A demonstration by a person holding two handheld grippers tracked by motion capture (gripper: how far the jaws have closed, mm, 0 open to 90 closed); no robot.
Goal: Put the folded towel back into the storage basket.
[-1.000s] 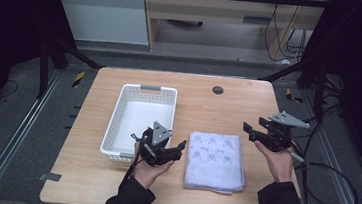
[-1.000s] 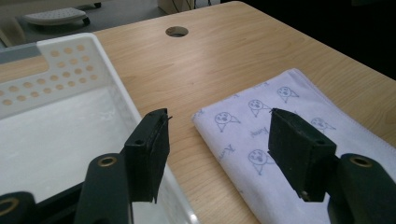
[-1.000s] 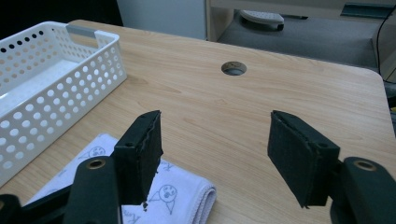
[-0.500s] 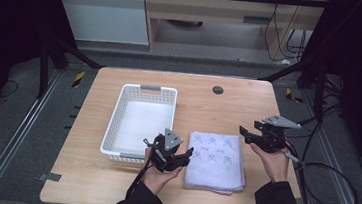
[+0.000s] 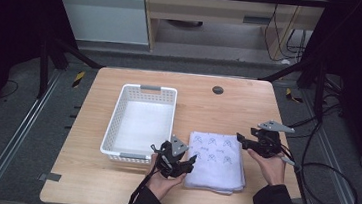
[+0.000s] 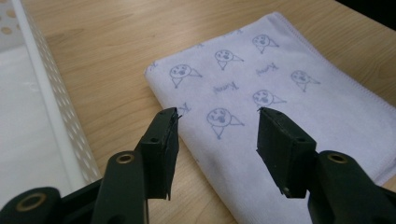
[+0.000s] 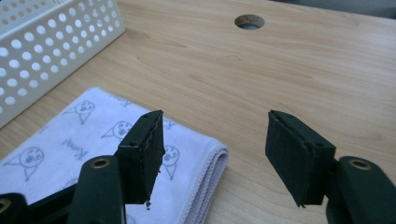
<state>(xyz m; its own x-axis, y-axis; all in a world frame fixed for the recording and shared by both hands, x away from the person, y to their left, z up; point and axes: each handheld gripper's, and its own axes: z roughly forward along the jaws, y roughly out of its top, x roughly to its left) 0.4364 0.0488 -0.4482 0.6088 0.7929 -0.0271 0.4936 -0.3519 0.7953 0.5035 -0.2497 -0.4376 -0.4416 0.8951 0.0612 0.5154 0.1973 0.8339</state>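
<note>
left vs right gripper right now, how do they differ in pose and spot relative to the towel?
The left gripper sits at the folded towel's near-left edge, beside the white basket; the right gripper is at the towel's far-right corner. In its own view the left gripper's jaws frame the printed cloth; the right gripper's jaws straddle the towel's corner and bare table. Shared: both open, neither gripping the towel.

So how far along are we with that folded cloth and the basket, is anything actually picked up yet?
Nothing is picked up. The folded cloth lies flat on the table beside the white basket, which looks empty. Done so far: both grippers are at the cloth, the left gripper open over its near corner, the right gripper open at its far right corner. Left, probably: closing on it, lifting, and moving it to the basket.
</note>
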